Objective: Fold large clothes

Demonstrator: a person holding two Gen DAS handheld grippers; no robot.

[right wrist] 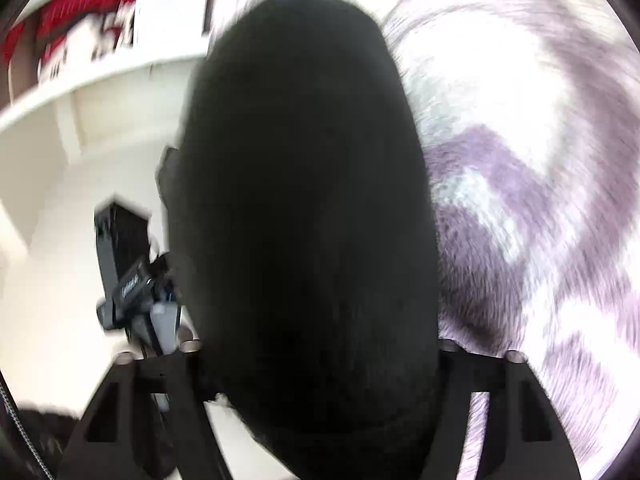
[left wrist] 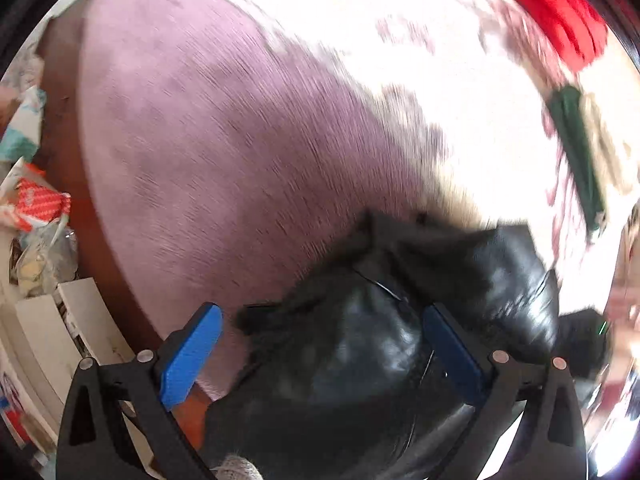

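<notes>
A black leather jacket (left wrist: 360,344) lies bunched on a fuzzy purple bedspread (left wrist: 208,144). My left gripper (left wrist: 322,314) points down over it with its blue pads (left wrist: 192,356) wide apart. The jacket's bulk sits between the jaws, and the left pad is clear of it, so the gripper is open. In the right wrist view the same black garment (right wrist: 304,208) fills the middle and covers the fingers of my right gripper (right wrist: 316,300). Only the gripper's black frame shows below, so whether its pads press on the cloth is hidden.
A red garment (left wrist: 560,20) and a green cloth (left wrist: 580,152) lie at the bedspread's far right. Packets (left wrist: 36,204) and white shelving (left wrist: 48,320) crowd the left past the brown bed edge (left wrist: 64,120). White furniture (right wrist: 80,128) stands left of the other gripper's body (right wrist: 128,276).
</notes>
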